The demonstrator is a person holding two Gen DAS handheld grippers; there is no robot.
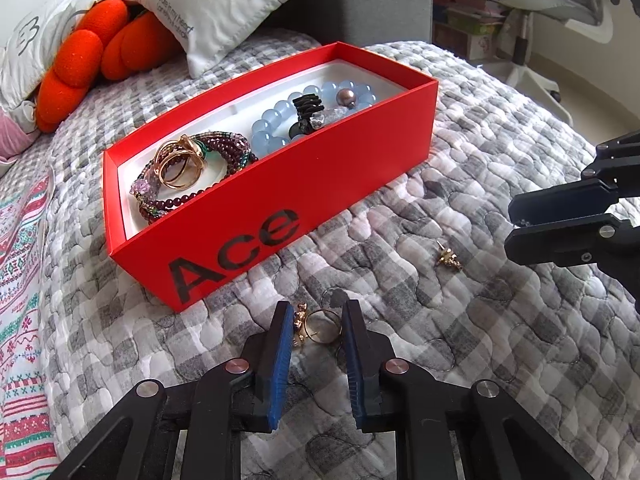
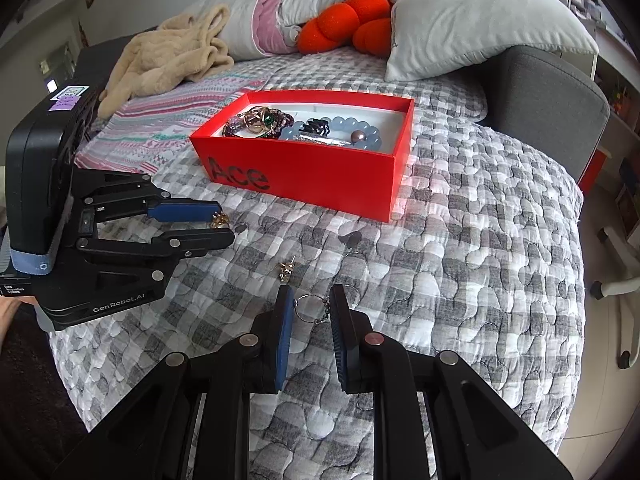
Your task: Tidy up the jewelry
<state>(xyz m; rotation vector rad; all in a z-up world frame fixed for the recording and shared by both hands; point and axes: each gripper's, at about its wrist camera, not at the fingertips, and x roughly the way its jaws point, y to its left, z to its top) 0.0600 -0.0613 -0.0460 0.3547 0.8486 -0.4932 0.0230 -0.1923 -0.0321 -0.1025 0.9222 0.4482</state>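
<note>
A red "Ace" box (image 1: 280, 184) (image 2: 320, 176) sits on the checked quilt. It holds gold rings (image 1: 180, 164), dark red bead bracelets, a pale blue bead bracelet (image 1: 272, 124) and a black clip. Just in front of the box, my left gripper (image 1: 316, 310) (image 2: 224, 224) is shut on a gold ring (image 1: 322, 326) (image 2: 220, 221) that has a small ornament. My right gripper (image 2: 310, 294) (image 1: 514, 224) is to its right, shut on a thin silver hoop earring (image 2: 312, 308) with small dark beads. A gold stud earring (image 1: 448, 258) (image 2: 286, 270) lies loose on the quilt between the two grippers.
Another thin wire hoop (image 2: 354, 258) lies on the quilt ahead of the right gripper. Behind the box are white pillows (image 2: 472, 20), an orange cushion (image 1: 76, 64), a beige plush throw (image 2: 168, 48) and a grey headboard (image 2: 548, 100). The bed edge drops off at the right.
</note>
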